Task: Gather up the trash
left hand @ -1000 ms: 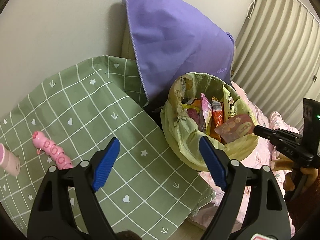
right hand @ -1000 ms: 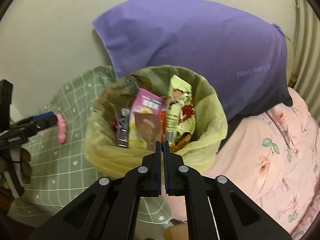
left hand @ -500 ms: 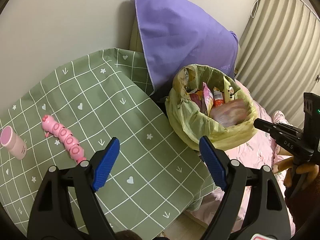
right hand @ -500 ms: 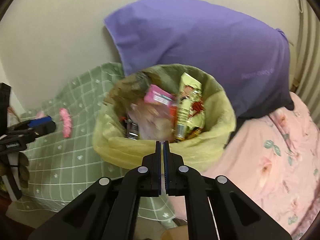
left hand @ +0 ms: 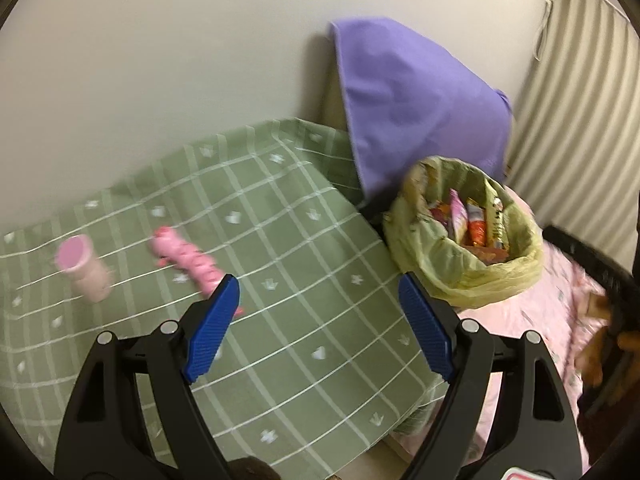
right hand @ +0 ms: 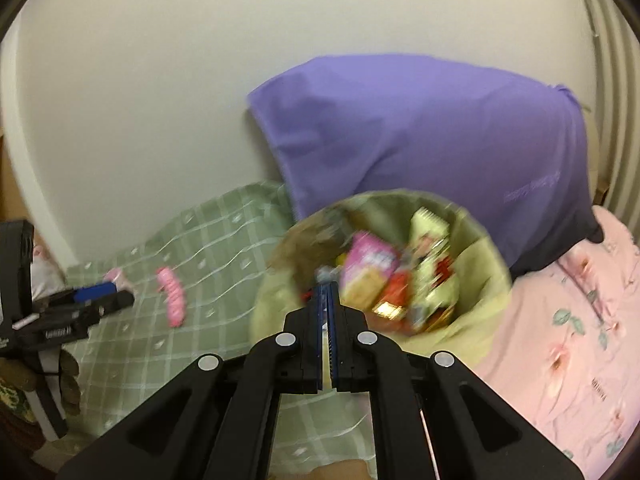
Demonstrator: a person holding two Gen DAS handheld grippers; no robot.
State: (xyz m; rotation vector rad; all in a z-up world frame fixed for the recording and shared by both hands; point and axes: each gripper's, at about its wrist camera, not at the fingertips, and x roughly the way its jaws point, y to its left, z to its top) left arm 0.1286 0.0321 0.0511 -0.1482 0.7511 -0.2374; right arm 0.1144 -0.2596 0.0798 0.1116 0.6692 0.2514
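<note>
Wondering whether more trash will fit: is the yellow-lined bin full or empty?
Nearly full. In the bin, snack wrappers stand packed together up to about the liner's rim.

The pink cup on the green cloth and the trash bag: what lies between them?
In the left wrist view, between the pink cup and the trash bag lies a pink caterpillar toy, then bare green checked cloth.

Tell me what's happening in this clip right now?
A person is tidying up with two handheld grippers. The yellow-green plastic-lined trash bin, full of snack wrappers, stands between the green checked tablecloth and the pink floral bedding. The right gripper is shut and empty, just in front of the bin. The left gripper is wide open over the tablecloth, holding nothing, near a pink segmented caterpillar toy and a pink cylindrical bottle lying there.
</note>
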